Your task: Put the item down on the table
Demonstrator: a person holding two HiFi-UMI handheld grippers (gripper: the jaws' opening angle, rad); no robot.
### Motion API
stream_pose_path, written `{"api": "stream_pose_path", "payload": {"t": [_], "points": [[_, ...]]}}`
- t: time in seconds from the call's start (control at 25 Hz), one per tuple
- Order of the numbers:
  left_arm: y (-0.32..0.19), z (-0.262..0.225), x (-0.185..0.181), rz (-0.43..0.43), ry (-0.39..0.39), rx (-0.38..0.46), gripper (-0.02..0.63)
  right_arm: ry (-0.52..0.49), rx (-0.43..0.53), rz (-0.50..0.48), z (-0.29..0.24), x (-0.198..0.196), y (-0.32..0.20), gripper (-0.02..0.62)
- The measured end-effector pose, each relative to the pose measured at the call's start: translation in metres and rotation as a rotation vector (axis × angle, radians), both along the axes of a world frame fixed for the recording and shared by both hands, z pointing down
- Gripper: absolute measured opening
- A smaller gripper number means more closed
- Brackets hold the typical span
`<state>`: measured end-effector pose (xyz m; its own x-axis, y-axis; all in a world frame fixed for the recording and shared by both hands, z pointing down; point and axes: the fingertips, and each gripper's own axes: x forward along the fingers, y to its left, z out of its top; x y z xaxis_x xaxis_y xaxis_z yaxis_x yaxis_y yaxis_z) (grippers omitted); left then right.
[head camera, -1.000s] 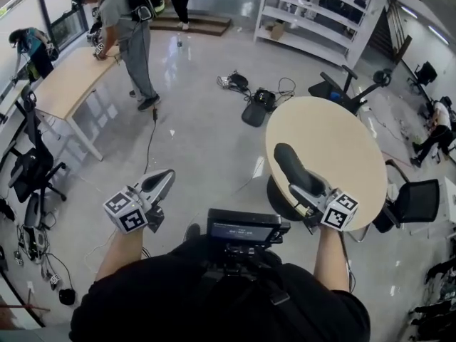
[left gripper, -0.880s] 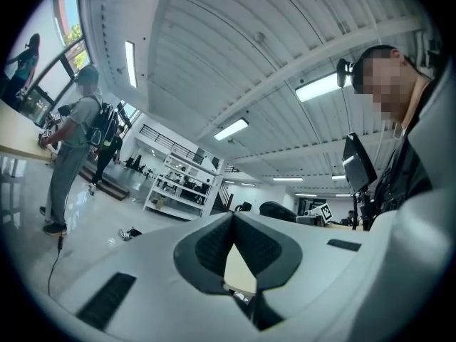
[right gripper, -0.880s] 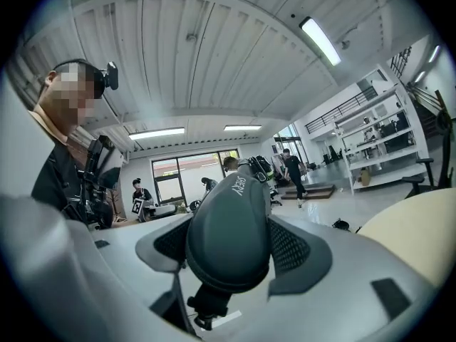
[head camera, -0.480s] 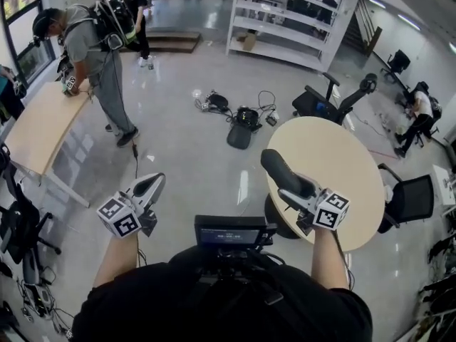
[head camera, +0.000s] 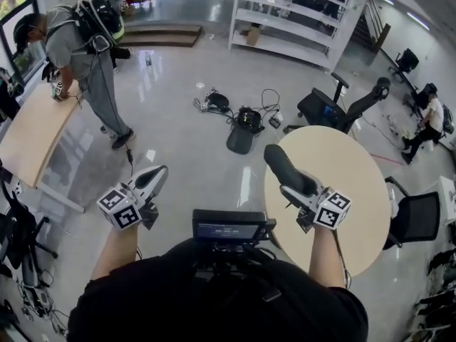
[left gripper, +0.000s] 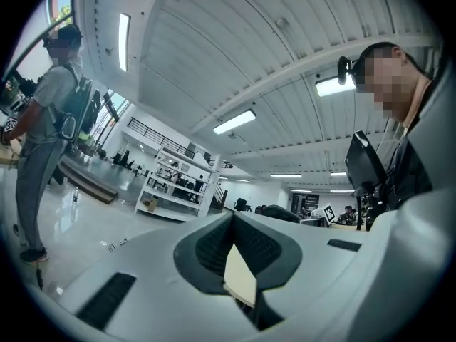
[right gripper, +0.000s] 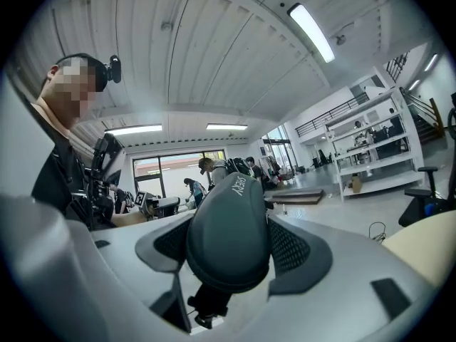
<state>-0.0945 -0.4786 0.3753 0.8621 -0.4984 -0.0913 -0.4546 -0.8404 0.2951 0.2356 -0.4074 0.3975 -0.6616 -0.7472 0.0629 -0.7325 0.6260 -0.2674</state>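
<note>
Black case (head camera: 283,168) is pinched in the right gripper (head camera: 297,189), above the round table's (head camera: 349,166) left edge. The left gripper (head camera: 155,175) is pressed together, empty.

Glossy grey floor (head camera: 185,84) under a white ribbed ceiling (left gripper: 199,41) with long strip lights (left gripper: 234,122). White open shelving (head camera: 292,13) stands far off; black swivel chairs (head camera: 324,109) crowd a round beige table (head camera: 349,169); dark clutter, perhaps cables (head camera: 246,120), lies between.

Bright ceiling strip lights (right gripper: 311,21), glare on glossy floor (head camera: 244,184), fisheye distortion, dark corners
</note>
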Motion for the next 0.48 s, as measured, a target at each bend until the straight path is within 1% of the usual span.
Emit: {"api": "stream_pose_path", "payload": {"t": [0.08,0.2,0.28,0.36,0.48], "points": [[-0.024,-0.001,0.017,-0.025,-0.008,-0.005,0.002,-0.002,-0.010,-0.015,0.004,0.021,-0.036,0.325],[-0.058,-0.002,0.036,-0.064,-0.048,0.006,0.002,0.011,0.000,-0.057,0.002,0.044,-0.087,0.325],[-0.083,-0.005,0.050,-0.087,-0.043,-0.010,0.002,0.003,0.018,-0.077,0.000,0.058,-0.120,0.325],[-0.104,0.000,0.067,-0.083,-0.036,-0.035,0.002,-0.010,0.014,-0.081,0.003,0.070,-0.149,0.325],[-0.129,0.010,0.090,-0.041,-0.066,-0.058,0.002,-0.021,-0.008,-0.087,0.013,0.074,-0.172,0.325]]}}
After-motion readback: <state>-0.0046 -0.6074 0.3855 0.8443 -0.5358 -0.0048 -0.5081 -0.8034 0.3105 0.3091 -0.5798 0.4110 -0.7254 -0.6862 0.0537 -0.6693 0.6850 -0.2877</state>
